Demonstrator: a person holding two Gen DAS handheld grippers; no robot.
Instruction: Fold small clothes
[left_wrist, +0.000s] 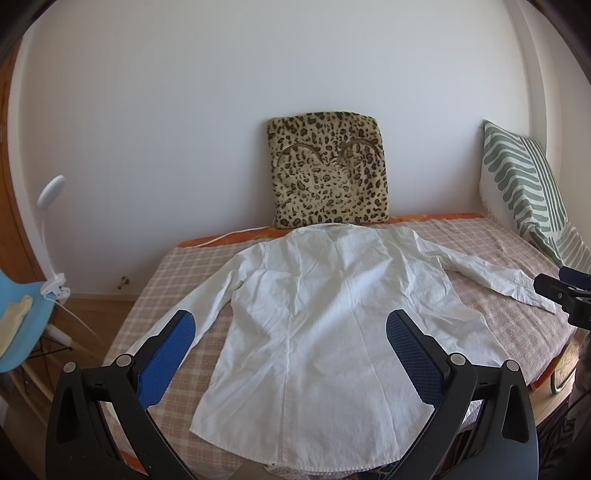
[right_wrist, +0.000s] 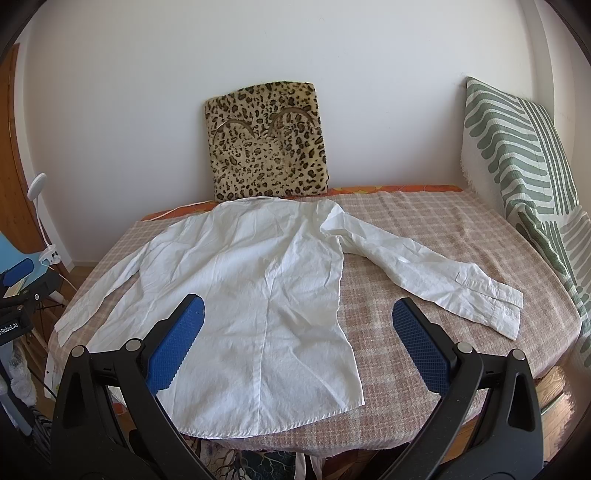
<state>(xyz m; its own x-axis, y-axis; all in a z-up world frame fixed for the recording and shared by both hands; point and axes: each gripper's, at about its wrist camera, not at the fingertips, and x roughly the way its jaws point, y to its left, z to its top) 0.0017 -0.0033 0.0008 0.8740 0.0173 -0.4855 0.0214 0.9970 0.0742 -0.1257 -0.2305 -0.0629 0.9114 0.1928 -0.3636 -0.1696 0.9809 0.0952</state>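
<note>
Where my left tool shows at the edge of the right wrist view, white lettering on it reads "nRobot.AI", cut off at the frame. Both my left gripper (left_wrist: 290, 330) and right gripper (right_wrist: 298, 319) hang wide open above a white shirt (right_wrist: 251, 280) spread flat, sleeves out, on the checked cover (right_wrist: 424, 236). A leopard-print cushion (right_wrist: 267, 144) leans against the wall behind its collar, a green striped pillow (right_wrist: 517, 155) stands at right.

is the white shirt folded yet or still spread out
Spread out: the white shirt lies flat on the bed, both sleeves extended, no folds made.
</note>
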